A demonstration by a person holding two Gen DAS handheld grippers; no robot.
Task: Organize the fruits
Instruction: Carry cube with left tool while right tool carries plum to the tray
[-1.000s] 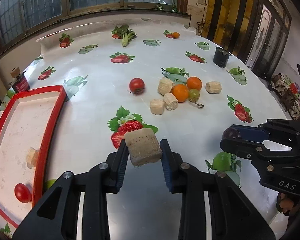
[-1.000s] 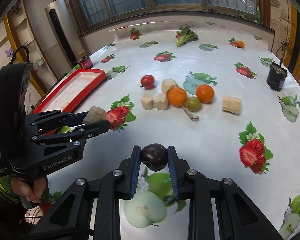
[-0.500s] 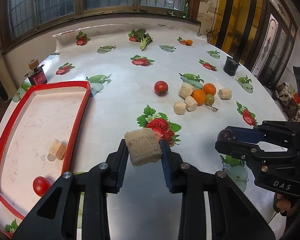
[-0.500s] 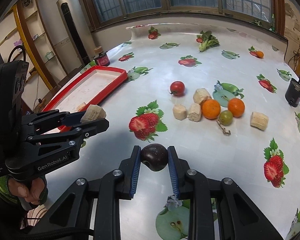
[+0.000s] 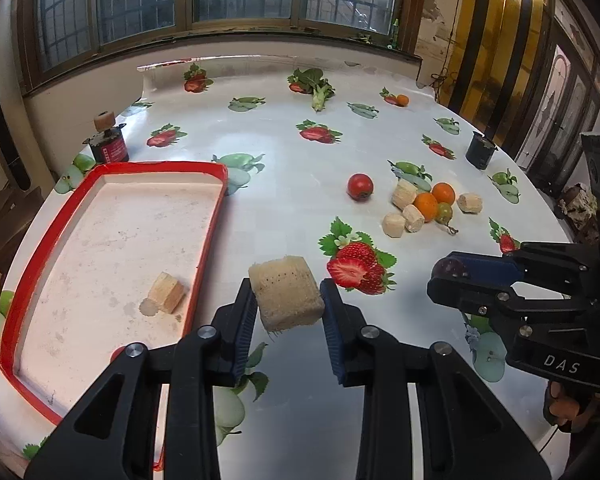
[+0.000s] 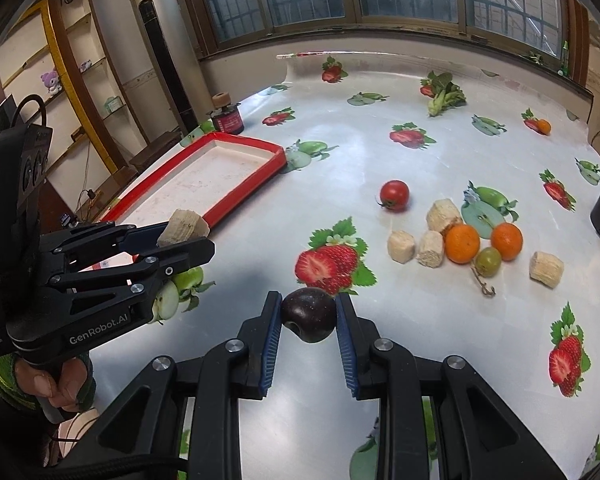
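Gripping a pale, fibrous beige cube-shaped chunk, the left tongs are closed on it from both sides, held above the tabletop just beside the long edge of the red-rimmed rectangular tray. Chunk clear of the surface; its top face shows small dark specks.

Right tongs clamped on a dark purple round plum, pads pressed to both sides, fruit lifted over the white fruit-print oilcloth. In the left wrist view the same plum shows only as a dark bulge at the tip of the right tongs.

Tray sits at the tabletop's left edge. Inside: 1 tan cut chunk near the tray's right wall; a red round item mostly hidden behind the left tongs' arm.

Loose group toward the right side of the tabletop: 1 red tomato standing apart; 2 oranges side by side; 1 small green grape-like fruit with a stem, touching the oranges; 4 beige cut chunks, 3 beside the oranges, 1 set apart to the right.

Dark red tin with a cork-coloured spool on top stands past the tray's far corner. Small black cup near the right edge.
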